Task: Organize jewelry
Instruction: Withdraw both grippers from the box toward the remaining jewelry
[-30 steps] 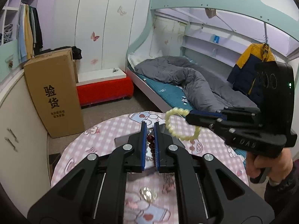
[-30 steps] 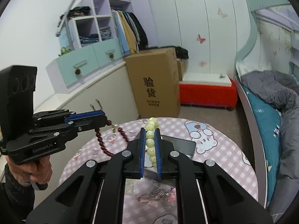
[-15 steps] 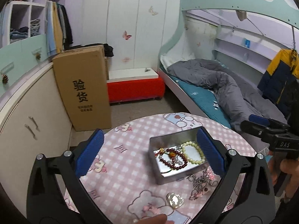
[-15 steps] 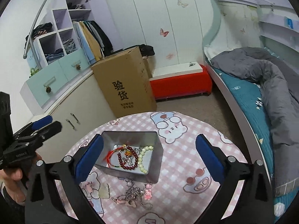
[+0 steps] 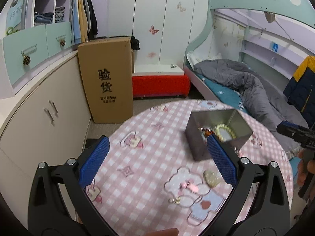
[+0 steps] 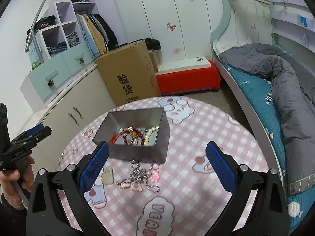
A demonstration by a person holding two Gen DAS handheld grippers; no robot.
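Observation:
A grey metal tin point(image 6: 163, 147) stands on the round pink checked table point(image 6: 196, 137). Inside lie a dark red bead bracelet point(image 6: 126, 137) and a pale green bead bracelet point(image 6: 150, 134). The tin point(image 5: 196, 145) and pale bracelet point(image 5: 226, 131) also show in the left wrist view. A chain with pink charms point(image 6: 141, 179) and a pale pendant point(image 6: 108, 177) lie on the table in front of the tin. My right gripper point(image 6: 157, 167) is open and empty above the chain. My left gripper point(image 5: 157, 165) is open and empty over the table, left of the tin.
A small gold piece point(image 5: 176, 200) and the pale pendant point(image 5: 211, 178) lie on the cloth in the left wrist view. A cardboard box point(image 6: 128, 74), a red bench point(image 6: 187, 78), cabinets and a bunk bed point(image 6: 265, 78) surround the table.
One second ago each gripper was shut on a bracelet above the tin. Both opened, the bracelets now lie in the tin, and both grippers have pulled back; the left has shifted left.

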